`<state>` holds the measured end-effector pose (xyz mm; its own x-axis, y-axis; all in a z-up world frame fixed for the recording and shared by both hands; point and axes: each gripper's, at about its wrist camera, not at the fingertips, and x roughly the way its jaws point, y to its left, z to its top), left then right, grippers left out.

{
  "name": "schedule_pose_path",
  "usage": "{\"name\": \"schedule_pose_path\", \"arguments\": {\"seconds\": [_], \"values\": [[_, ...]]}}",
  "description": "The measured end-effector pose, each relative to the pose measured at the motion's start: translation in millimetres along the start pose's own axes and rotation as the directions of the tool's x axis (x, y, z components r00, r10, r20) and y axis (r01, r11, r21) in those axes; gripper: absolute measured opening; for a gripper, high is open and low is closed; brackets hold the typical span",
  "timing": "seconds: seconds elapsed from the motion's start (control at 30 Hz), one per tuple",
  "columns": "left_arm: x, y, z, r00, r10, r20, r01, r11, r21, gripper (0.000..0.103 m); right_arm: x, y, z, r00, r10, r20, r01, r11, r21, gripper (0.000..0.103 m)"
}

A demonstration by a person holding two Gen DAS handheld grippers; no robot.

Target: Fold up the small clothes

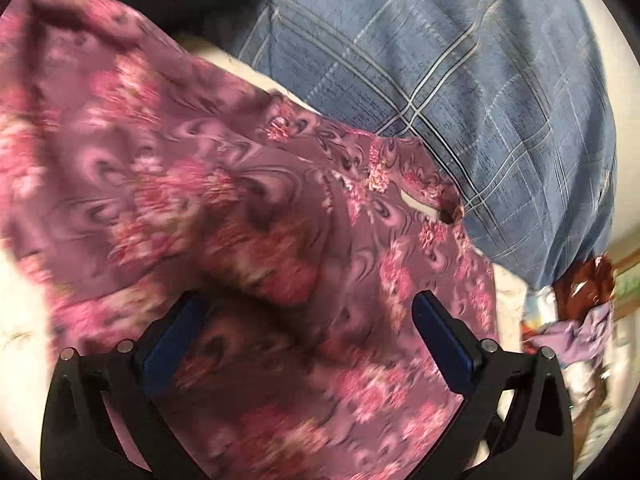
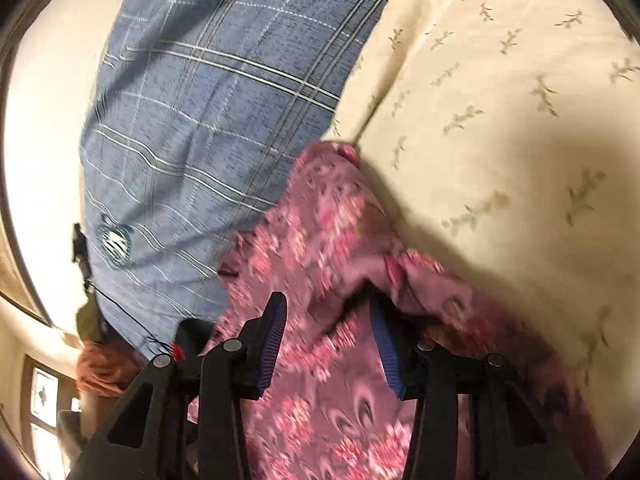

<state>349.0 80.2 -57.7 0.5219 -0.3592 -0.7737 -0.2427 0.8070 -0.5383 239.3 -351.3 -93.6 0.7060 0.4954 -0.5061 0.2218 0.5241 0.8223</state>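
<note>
Pink floral cloth spreads toward ten o'clock beneath the left gripper, jaws wide apart. The right gripper (tilted forward) gapes narrower, fabric bunched between its fingers but not pinched.

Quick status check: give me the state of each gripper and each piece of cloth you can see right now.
left gripper: open, jaws wide apart over the floral cloth, gripping nothing.
right gripper: open, a fold of floral cloth between its jaws, not clamped.
pink floral garment: spread out but rumpled, not yet folded; blurred.
blue plaid cloth: lying beside the floral garment, its edge partly under it.
cream bedsheet: spread beneath everything.
</note>
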Motion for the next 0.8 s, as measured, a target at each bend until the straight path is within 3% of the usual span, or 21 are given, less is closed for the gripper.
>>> {"name": "schedule_pose_path", "arguments": {"seconds": [0.07, 0.1, 0.13, 0.17, 0.2, 0.33, 0.43, 0.53, 0.57, 0.67, 0.7, 0.8], "values": [[1, -5, 10, 0.999, -0.016, 0.039, 0.017, 1.000, -0.019, 0.099, 4, -3, 3, 1.000, 0.015, 0.017, -0.015, 1.000, 0.026, 0.044], [0, -6, 12, 0.999, -0.010, 0.047, 0.011, 1.000, -0.026, 0.070, 6, -1, 4, 0.999, 0.027, 0.028, -0.028, 0.999, 0.036, 0.041], [-1, -7, 16, 0.999, 0.011, 0.043, -0.009, 0.999, -0.035, 0.031, 7, -1, 6, 0.999, 0.030, 0.037, -0.031, 0.999, 0.039, 0.035], [-2, -7, 18, 0.999, 0.011, 0.031, -0.010, 0.999, -0.045, 0.021, 10, 0, 9, 0.999, 0.026, 0.027, -0.027, 0.999, 0.035, 0.024], [-10, -3, 18, 0.999, 0.005, 0.038, -0.002, 0.997, -0.074, 0.015, 11, 4, 12, 0.999, 0.033, 0.014, -0.033, 0.999, 0.017, 0.004], [-37, 18, 9, 0.989, 0.101, 0.106, -0.091, 0.991, -0.098, 0.015, -16, 24, 12, 0.989, 0.123, 0.077, -0.116, 0.990, -0.084, 0.003], [-36, 42, 0, 0.984, 0.162, 0.079, -0.151, 0.980, -0.128, 0.015, -14, 13, 1, 0.994, 0.109, 0.021, -0.107, 0.992, -0.070, 0.004], [-42, 55, -6, 0.994, 0.095, 0.055, -0.082, 0.976, -0.201, 0.015, -1, -14, -8, 1.000, 0.002, -0.027, -0.003, 1.000, -0.018, 0.003], [-48, 53, -7, 0.994, 0.085, 0.064, -0.071, 0.977, -0.199, 0.017, -2, -19, -8, 0.999, 0.029, -0.023, -0.029, 1.000, 0.003, 0.002], [-54, 37, -9, 0.997, 0.053, 0.061, -0.044, 0.989, -0.143, 0.051, -11, -19, -8, 0.998, 0.056, 0.003, -0.056, 0.998, 0.025, 0.011], [-52, 31, -9, 0.998, 0.039, 0.057, -0.031, 0.990, -0.134, 0.068, -10, -18, -8, 0.998, 0.055, -0.007, -0.055, 0.998, 0.018, 0.013], [-37, 15, -10, 1.000, -0.018, 0.015, 0.020, 0.992, -0.127, 0.076, -9, -15, -11, 0.999, 0.041, -0.016, -0.041, 0.999, -0.004, 0.014]]}}
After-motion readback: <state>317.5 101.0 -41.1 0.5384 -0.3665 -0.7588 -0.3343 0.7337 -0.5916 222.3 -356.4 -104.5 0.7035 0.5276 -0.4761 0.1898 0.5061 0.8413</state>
